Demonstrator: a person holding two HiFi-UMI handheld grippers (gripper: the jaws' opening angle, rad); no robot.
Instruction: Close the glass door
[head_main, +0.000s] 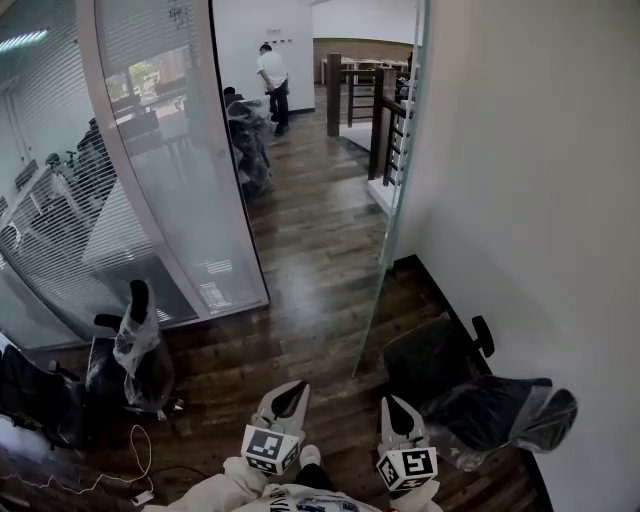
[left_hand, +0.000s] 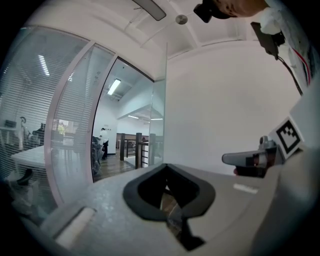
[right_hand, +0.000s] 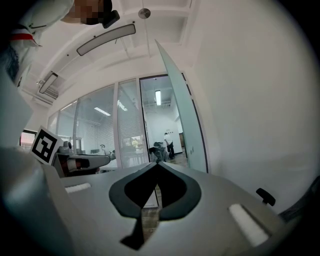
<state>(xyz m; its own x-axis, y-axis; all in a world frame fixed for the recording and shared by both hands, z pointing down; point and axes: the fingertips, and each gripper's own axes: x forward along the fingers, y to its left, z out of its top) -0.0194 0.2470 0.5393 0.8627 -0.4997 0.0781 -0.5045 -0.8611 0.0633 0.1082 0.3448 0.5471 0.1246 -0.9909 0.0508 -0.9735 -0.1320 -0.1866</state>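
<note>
1. While both pairs of jaws sit pressed together with nothing between them, my left gripper (head_main: 288, 398) and right gripper (head_main: 400, 415) point level, side by side, low over the wooden floor (head_main: 310, 250).
2. Neither one touches anything. The glass door (head_main: 392, 215) stands ahead and a little to my right, well apart from both grippers.
3. That door is open. I see it nearly edge-on, swung back close to the white wall (head_main: 540, 200), with a plastic-wrapped chair (head_main: 480, 400) on the floor beside its near edge.
4. Across the opening stands the striped glass partition (head_main: 170, 180), whose frame the door would have to meet. Far down the corridor a person (head_main: 272, 85) stands, well clear of the doorway.
5. I judge the step in hand to be the approach: no closing has begun.
6. Next I need to reach the door's free edge, or a handle, which I cannot make out. Closed jaws could push the pane across; gripping the edge would call for opening one pair first. The chair leaves little room on the wall side.
</note>
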